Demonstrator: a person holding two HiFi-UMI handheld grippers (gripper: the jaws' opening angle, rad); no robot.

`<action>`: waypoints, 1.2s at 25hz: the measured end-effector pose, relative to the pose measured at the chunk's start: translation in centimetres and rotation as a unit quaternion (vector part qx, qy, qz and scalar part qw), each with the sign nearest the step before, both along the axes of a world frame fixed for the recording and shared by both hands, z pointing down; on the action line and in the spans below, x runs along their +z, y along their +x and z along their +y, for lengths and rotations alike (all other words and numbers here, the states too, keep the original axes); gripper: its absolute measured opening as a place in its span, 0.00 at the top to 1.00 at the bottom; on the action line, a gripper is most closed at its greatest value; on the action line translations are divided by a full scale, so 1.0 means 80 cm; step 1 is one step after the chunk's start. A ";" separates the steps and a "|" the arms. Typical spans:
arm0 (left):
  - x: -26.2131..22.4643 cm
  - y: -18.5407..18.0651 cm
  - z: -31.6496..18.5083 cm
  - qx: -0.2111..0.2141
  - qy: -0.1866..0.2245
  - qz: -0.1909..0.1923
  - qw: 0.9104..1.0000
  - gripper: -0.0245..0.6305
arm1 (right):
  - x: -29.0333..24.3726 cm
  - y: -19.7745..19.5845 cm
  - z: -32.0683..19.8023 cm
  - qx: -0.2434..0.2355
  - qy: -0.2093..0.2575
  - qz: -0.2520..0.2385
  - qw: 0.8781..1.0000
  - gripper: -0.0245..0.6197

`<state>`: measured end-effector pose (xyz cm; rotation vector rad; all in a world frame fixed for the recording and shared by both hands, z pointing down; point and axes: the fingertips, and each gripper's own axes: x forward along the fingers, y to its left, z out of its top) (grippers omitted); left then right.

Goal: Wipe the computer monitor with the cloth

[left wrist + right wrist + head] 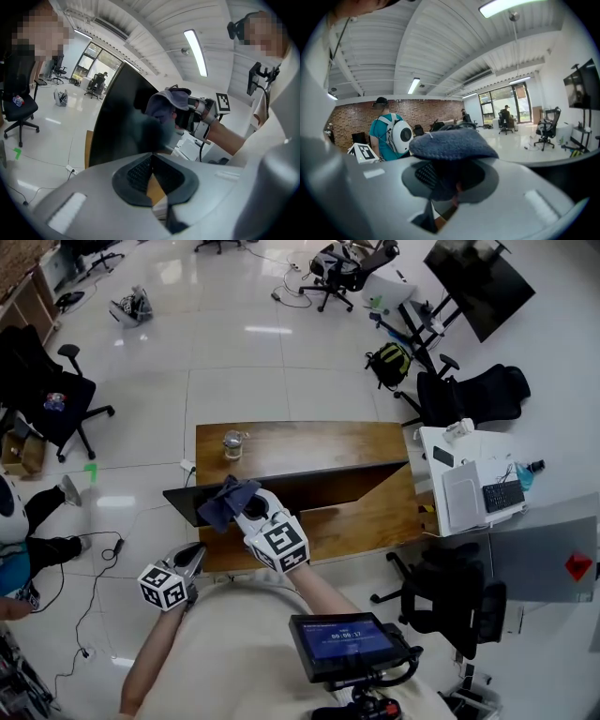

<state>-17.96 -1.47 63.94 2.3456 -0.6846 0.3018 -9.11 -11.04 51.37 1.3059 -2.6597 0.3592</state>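
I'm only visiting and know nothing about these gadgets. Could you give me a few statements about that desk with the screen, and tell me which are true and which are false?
1. The right claw is shut on the blue cloth. True.
2. The left claw grips the edge of the monitor. False: it is held clear of the monitor, near the person's body, with its jaws together on nothing.
3. A glass jar stands on the wooden table behind the monitor. True.
4. The cloth is at the monitor's right end. False: in the head view it is at the monitor's left end, by the top edge.
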 end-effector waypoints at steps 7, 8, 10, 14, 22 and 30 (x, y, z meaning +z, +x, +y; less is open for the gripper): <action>0.001 0.031 -0.006 0.012 -0.005 -0.003 1.000 0.96 | 0.001 0.024 0.002 -0.008 -0.002 -0.001 1.000 0.84; 0.000 0.036 -0.007 0.014 -0.005 -0.004 1.000 0.96 | 0.000 0.027 0.002 -0.008 -0.002 -0.001 1.000 0.84; 0.001 0.047 -0.006 0.021 -0.007 -0.006 1.000 0.96 | 0.000 0.036 0.003 -0.008 -0.001 0.000 1.000 0.84; 0.006 0.069 -0.006 0.035 -0.007 -0.011 0.999 0.96 | 0.002 0.059 0.004 -0.002 -0.001 -0.001 1.000 0.84; 0.006 0.096 -0.010 0.040 -0.006 -0.020 0.999 0.96 | 0.004 0.103 0.007 0.011 0.002 0.000 1.000 0.84; 0.006 0.119 -0.013 0.039 -0.008 -0.031 0.999 0.96 | 0.001 0.141 0.011 0.025 0.011 -0.013 1.000 0.84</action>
